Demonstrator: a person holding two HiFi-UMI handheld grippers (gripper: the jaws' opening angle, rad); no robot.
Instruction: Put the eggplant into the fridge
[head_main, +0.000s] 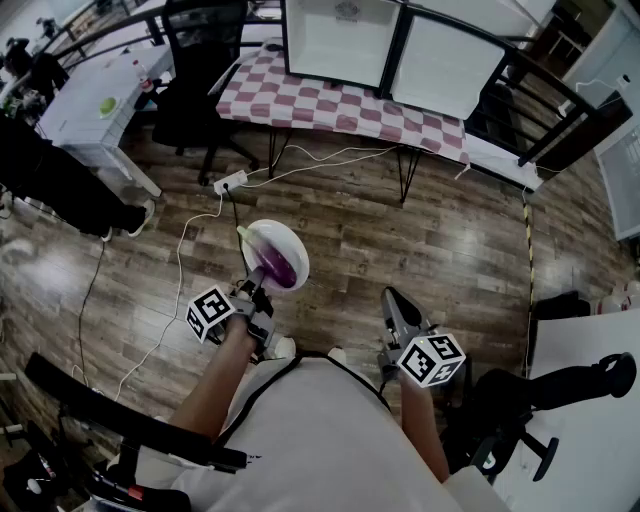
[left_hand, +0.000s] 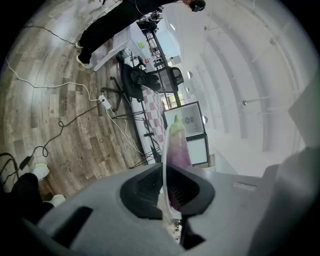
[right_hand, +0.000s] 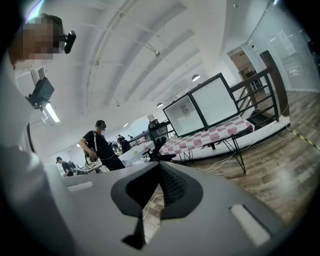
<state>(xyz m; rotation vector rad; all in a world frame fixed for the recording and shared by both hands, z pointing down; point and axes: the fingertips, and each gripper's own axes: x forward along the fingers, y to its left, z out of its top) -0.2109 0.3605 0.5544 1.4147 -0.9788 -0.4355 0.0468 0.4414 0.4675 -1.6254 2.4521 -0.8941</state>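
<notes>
Eggplant (head_main: 279, 266), purple and glossy with a pale green stem end, lies on a white round plate (head_main: 262, 236); the plate is held out over a brown wooden plank floor (head_main: 450, 240), in front of the person in a white shirt (head_main: 300, 440); the left gripper (head_main: 262, 288) carries it, jaws clenched on the plate's near rim; in the left gripper view the thin white rim runs edge-on between the two black pads, with the eggplant lying against the plate's face just beside them, stem end pointing away; its near end sits close by the jaws, and I cannot tell whether a pad touches it.

Off to the right and well apart from the plate, the right gripper (head_main: 390, 300) grasps nothing; its jaws are together at the tips, with only floor and a white cable showing past them in its own view.

Farther off stands a table with a red-and-white checked cloth (head_main: 340, 105); behind it are two white panels in black frames (head_main: 340, 40); a black office chair (head_main: 200, 60) stands beside the table's left end; a white power strip (head_main: 230, 182) lies on the floor between table and plate.
</notes>
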